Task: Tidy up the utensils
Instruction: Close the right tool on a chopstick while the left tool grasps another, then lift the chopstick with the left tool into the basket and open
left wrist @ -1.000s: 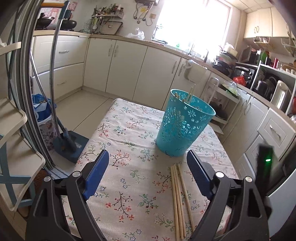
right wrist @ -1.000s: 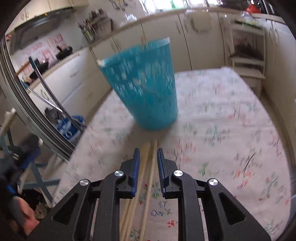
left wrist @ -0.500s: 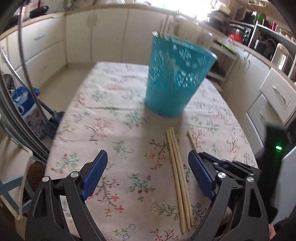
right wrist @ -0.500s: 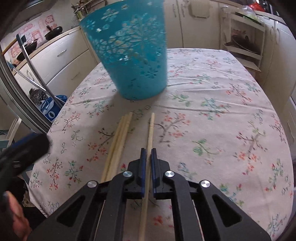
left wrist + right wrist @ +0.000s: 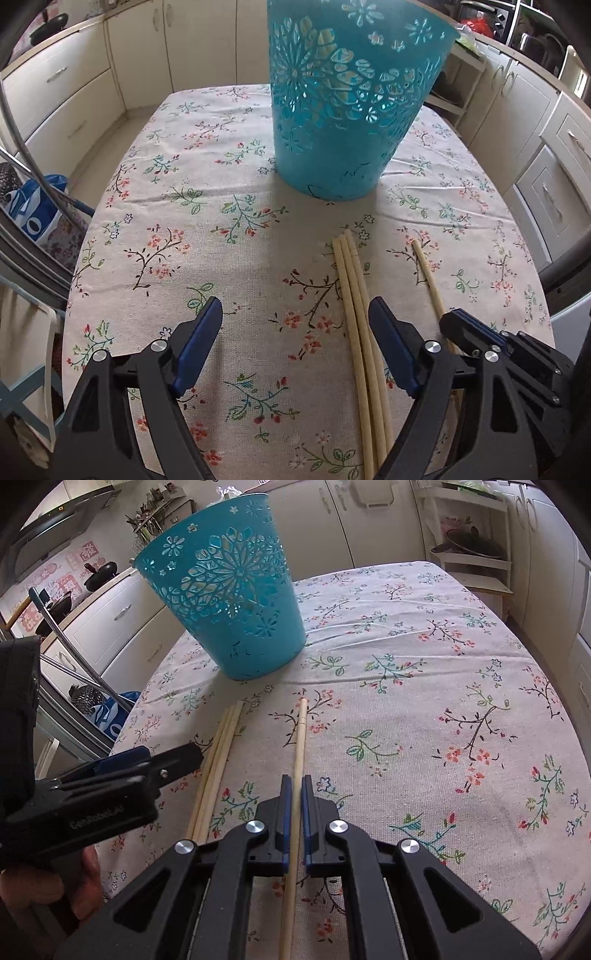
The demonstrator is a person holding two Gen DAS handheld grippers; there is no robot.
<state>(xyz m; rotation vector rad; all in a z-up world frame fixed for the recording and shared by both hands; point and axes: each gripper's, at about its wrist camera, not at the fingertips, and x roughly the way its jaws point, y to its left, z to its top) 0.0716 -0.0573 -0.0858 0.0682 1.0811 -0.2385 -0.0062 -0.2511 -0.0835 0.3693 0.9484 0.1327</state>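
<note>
Right gripper (image 5: 294, 790) now clamped on single pale wooden chopstick (image 5: 300, 734), left gripper (image 5: 295, 321) lowered beside three-chopstick bundle (image 5: 356, 295), jaws narrowing slightly, nothing gripped

Soft daylight, sharp focus, fisheye-bent dark edges

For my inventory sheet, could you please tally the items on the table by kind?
Chopsticks lying loose on the tablecloth: 3, a bundle side by side.
Chopstick pinched in the right tool: 1.
Turquoise cut-out basket: 1; sticks inside it cannot be counted.
Total: 5 things.
</note>
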